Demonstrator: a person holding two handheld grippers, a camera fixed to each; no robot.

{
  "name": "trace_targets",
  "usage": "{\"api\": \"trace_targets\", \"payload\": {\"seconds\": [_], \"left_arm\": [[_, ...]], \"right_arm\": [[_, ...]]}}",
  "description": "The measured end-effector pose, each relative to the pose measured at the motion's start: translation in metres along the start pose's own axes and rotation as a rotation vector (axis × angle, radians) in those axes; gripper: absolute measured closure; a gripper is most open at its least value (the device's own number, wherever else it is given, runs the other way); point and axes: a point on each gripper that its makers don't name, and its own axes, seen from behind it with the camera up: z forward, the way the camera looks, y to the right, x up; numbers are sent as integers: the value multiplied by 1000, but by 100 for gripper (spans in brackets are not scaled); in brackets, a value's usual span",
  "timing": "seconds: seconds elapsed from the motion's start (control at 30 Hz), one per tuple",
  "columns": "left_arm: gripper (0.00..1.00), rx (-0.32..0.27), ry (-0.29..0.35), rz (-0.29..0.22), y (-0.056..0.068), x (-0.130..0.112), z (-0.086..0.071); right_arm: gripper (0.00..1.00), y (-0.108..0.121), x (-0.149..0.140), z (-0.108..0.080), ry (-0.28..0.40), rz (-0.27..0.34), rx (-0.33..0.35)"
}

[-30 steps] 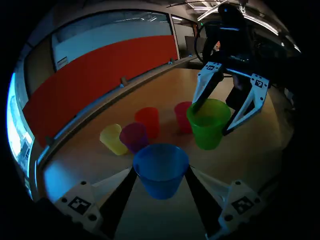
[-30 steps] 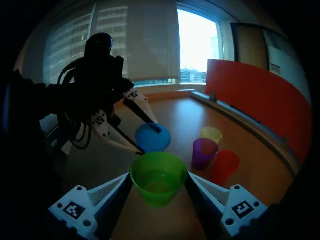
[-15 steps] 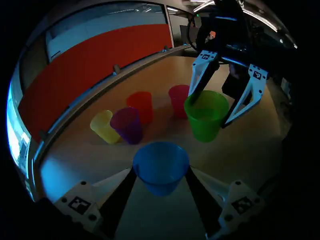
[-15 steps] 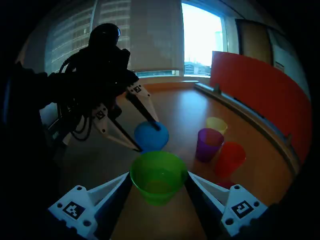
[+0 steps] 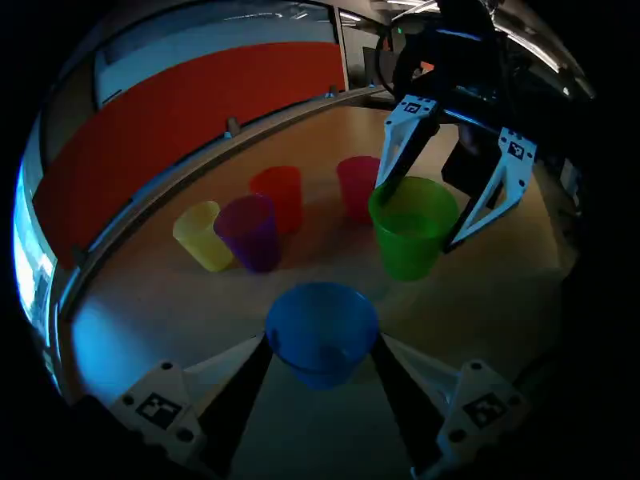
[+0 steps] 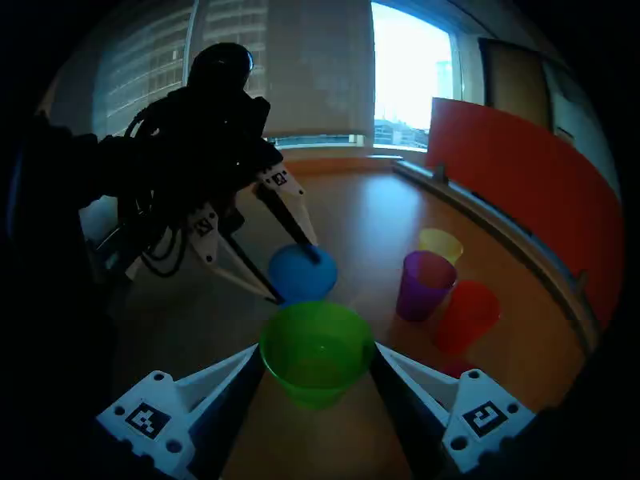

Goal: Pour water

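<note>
In the left gripper view my left gripper (image 5: 322, 346) is shut on a blue cup (image 5: 322, 330), held upright above the wooden table (image 5: 176, 304). Across from it my right gripper (image 5: 416, 228) holds a green cup (image 5: 414, 224). In the right gripper view the right gripper (image 6: 318, 370) is shut on the green cup (image 6: 318, 360), upright, with a little liquid at its bottom. Beyond it the left gripper (image 6: 290, 290) grips the blue cup (image 6: 302, 273), a person's dark shape behind it.
Yellow (image 5: 198, 235), purple (image 5: 250, 232), red (image 5: 278, 197) and pink (image 5: 358, 186) cups stand on the table near an orange partition (image 5: 176, 112). In the right gripper view the yellow (image 6: 439, 245), purple (image 6: 423, 282) and red (image 6: 467, 314) cups sit at right, below a bright window (image 6: 400, 72).
Both held cups have risen a little above the table; the standing cups have slid up and left in the left gripper view and lower right in the right one. Both grips are unchanged.
</note>
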Motion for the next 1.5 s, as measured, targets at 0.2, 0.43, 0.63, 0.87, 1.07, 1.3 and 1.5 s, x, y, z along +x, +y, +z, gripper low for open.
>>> {"api": "trace_targets", "payload": {"seconds": [0.2,0.43,0.63,0.87,1.07,1.3,1.5], "left_arm": [[15,2,3,-5,0,-4,-3],[15,11,5,-14,-1,-10,-4],[15,20,-12,-6,-1,-19,-4],[14,23,-32,-2,-1,-29,-3],[14,46,-40,-18,-8,-34,-4],[14,57,-61,-9,-6,-46,-6],[14,51,-79,-18,0,-55,-6]], "right_arm": [[9,0,-2,2,-4,-2,0],[9,-1,-9,5,-10,0,-1],[9,-1,-12,8,-16,-1,-4],[9,-1,-14,12,-21,-5,-5],[9,0,-20,15,-28,-2,-7],[9,1,-25,18,-33,1,-9],[9,0,-30,18,-36,-3,-9]]}}
